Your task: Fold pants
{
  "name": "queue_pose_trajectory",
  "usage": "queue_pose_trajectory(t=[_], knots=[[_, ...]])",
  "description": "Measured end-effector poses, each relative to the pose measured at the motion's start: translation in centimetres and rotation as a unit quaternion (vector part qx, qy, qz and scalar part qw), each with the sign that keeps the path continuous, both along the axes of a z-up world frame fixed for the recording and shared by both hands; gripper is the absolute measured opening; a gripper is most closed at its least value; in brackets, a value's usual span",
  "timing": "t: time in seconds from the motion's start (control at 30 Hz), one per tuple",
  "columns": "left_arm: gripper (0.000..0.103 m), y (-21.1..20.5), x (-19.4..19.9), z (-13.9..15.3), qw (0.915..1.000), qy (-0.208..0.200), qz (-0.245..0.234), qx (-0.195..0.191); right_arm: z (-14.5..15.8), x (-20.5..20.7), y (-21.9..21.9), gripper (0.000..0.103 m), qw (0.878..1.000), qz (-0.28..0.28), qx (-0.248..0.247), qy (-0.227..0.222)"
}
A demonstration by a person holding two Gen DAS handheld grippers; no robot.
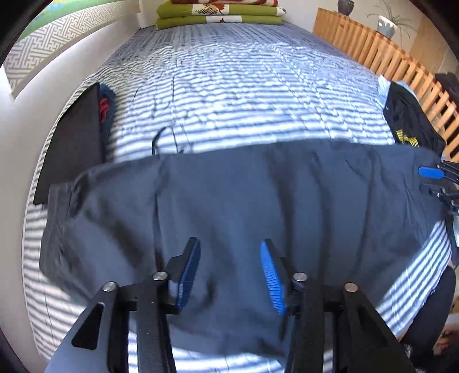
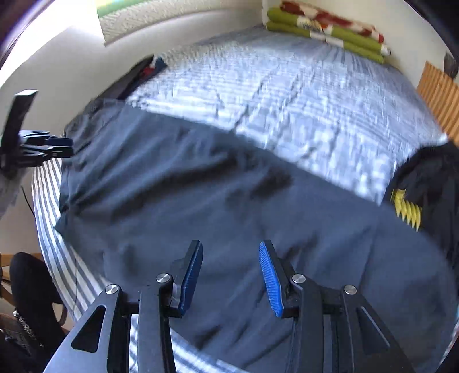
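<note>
The dark blue-grey pants (image 1: 229, 200) lie spread sideways across the near end of the striped bed cover (image 1: 229, 94), stretched out in a long band just ahead of both tools. The left gripper (image 1: 229, 269) hangs over the middle of the cloth with its blue pads (image 1: 271, 275) set wide apart and nothing between them. The right gripper (image 2: 231, 272) is the same: jaws wide, empty, with the fabric directly beneath and ahead of its tips. Both seem poised above the near edge, which I take as readiness to pinch that edge and carry it over toward the far one.

The cloth is wrinkled, with soft ridges running away from the right tool, so it may want smoothing before it creases cleanly.

Off to the left tool's far left sits a flat dark folded garment (image 1: 77, 137); to its far right, a black garment with yellow print (image 1: 407, 129), probably kept aside to leave working room. Green folded bedding (image 1: 221, 15) sits stacked at the far end.
</note>
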State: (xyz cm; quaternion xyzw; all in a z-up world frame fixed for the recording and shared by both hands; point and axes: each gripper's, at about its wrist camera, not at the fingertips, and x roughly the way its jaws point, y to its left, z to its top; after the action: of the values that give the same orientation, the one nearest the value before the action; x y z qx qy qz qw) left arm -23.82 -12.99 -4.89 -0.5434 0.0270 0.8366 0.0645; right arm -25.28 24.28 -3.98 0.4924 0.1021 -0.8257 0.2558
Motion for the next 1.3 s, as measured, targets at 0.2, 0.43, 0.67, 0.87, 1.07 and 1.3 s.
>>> queue_pose_trajectory(t=[0.2, 0.43, 0.67, 0.87, 1.07, 1.3], knots=[[0.071, -1.2, -6.7, -0.9, 0.9997, 0.016, 0.004, -0.016, 0.9, -4.6, -4.3, 0.048, 0.995, 0.095, 0.018, 0.033], [0.072, -1.1, -11.1, -4.6, 0.9992, -0.008, -0.011, -0.038, -3.5, -9.1, -8.7, 0.049, 0.987, 0.150, 0.057, -0.001], [0.023, -0.5, -12.3, -8.2, 0.9949, -0.002, -0.046, -0.089, -5.6, -10.1, -8.1, 0.003, 0.984, 0.165, 0.065, -0.034], [0.000, -2.3, -13.0, -6.9, 0.9931, 0.050, -0.002, -0.106, -2.9, -10.4, -8.4, 0.002, 0.983, 0.161, 0.077, 0.034], [0.009, -4.8, -14.9, -7.1, 0.9920, 0.037, 0.049, -0.110, -4.0, -13.5, -8.6, 0.003, 0.984, 0.117, 0.124, 0.059], [0.066, -10.5, -8.8, -2.6, 0.9805, 0.086, 0.114, -0.135, -3.1, -11.0, -7.3, 0.041, 0.984, 0.091, 0.135, 0.077]])
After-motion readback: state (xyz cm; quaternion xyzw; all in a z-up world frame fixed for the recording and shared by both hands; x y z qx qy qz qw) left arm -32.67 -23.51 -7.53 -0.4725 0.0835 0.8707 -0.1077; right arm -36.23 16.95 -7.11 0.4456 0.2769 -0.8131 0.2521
